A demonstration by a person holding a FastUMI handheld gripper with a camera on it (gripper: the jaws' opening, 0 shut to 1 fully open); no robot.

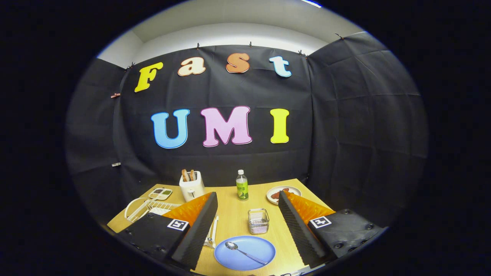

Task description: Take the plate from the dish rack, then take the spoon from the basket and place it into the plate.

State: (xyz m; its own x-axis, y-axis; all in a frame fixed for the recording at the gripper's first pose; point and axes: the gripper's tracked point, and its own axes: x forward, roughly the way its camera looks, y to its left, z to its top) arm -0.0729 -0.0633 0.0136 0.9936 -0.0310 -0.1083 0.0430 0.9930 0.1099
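The task looked complete. The plate point(244, 253) lay flat on the worktop point(234, 216), between the fingers of the tongs point(244, 200) and close to the camera, and the spoon point(244, 251) rested inside it, bowl toward the rack side and handle running across the plate. The tongs stood spread wide and held nothing, raised above the worktop with the plate below and between them. The basket point(258, 221) sat just beyond the plate and appeared emptied. The rack point(147, 208) stood off to the left, partly hidden behind the left finger, with no plate seen in it. Judging by this, nothing remained but to draw the tongs away.
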